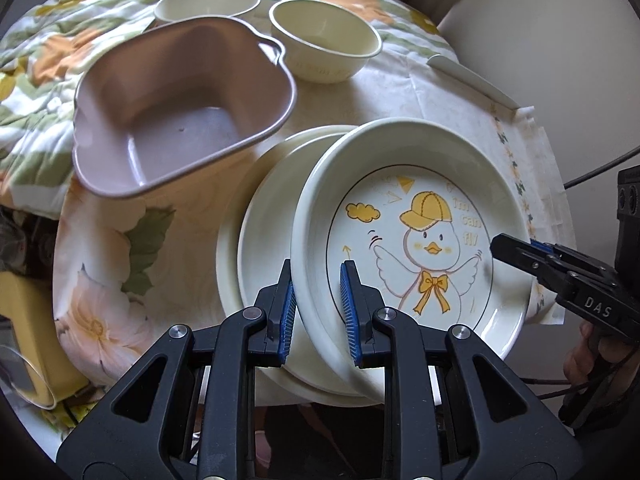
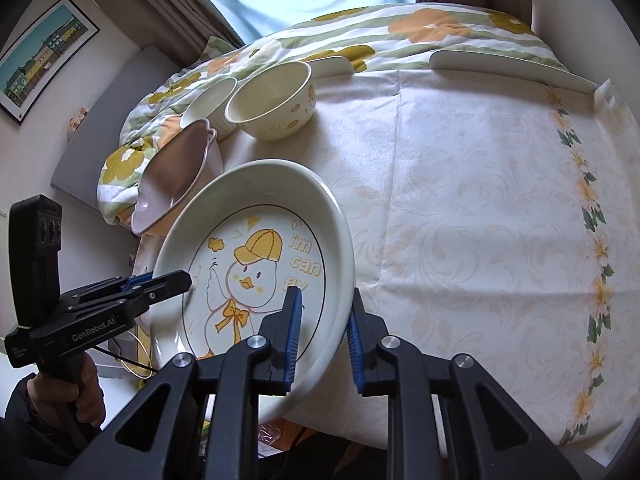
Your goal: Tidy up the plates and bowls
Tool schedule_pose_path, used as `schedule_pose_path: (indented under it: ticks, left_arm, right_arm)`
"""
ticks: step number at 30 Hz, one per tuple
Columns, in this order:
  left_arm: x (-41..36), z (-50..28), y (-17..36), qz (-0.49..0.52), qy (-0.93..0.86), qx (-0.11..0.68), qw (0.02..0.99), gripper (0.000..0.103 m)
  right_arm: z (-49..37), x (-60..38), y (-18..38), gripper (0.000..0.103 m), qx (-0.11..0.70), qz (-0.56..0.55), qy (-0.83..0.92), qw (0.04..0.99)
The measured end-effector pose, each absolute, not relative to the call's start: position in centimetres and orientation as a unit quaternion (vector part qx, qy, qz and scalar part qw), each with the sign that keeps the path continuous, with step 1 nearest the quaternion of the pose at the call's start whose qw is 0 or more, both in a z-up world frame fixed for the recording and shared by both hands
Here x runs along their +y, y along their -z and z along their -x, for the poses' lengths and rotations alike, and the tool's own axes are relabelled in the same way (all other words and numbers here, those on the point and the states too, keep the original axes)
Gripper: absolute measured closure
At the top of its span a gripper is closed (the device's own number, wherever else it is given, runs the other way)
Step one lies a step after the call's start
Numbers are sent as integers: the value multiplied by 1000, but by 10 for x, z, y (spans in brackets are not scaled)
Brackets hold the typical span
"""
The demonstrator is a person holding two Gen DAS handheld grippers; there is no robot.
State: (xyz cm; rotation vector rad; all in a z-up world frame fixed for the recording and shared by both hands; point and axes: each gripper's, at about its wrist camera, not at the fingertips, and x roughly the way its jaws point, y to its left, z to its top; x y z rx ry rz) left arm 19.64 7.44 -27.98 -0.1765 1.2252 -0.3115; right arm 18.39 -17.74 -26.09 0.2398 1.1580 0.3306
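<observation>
A cream plate with a yellow duck picture (image 1: 432,240) (image 2: 256,256) hangs tilted between both grippers. My left gripper (image 1: 319,308) is shut on its left rim and shows from the side in the right wrist view (image 2: 176,280). My right gripper (image 2: 325,332) is shut on the opposite rim; its tip (image 1: 512,250) is seen in the left wrist view. Plain cream plates (image 1: 260,248) lie stacked under the duck plate's left part. A pink lobed bowl (image 1: 180,120) (image 2: 176,184) sits behind, with two cream bowls (image 1: 324,40) (image 1: 208,0) further back.
The table's pale flowered cloth (image 2: 480,220) spreads to the right. A floral quilt (image 2: 400,28) lies at the back, with white plate edges (image 2: 512,66) (image 2: 332,66) against it. A person's hand (image 2: 80,392) grips the left tool. A yellow object (image 1: 24,320) sits off the table's left.
</observation>
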Motion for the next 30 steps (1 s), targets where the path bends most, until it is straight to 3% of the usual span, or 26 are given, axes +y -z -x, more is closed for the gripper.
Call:
schedule_pose_path:
  ticks: [8,21,30]
  left_arm:
    - [61,-195,288,57,131,570,809,84]
    - [27,-191,288,-90,77,547,828,84]
    - [27,-183,283,-130,48,536,833,84]
  right_arm:
    - [-188,-180,267,83,546,-99,-159,817]
    - [-193,-172,268,83,539,-57,-169,823]
    - [-198,-158,273,83,545,-14,-178,819]
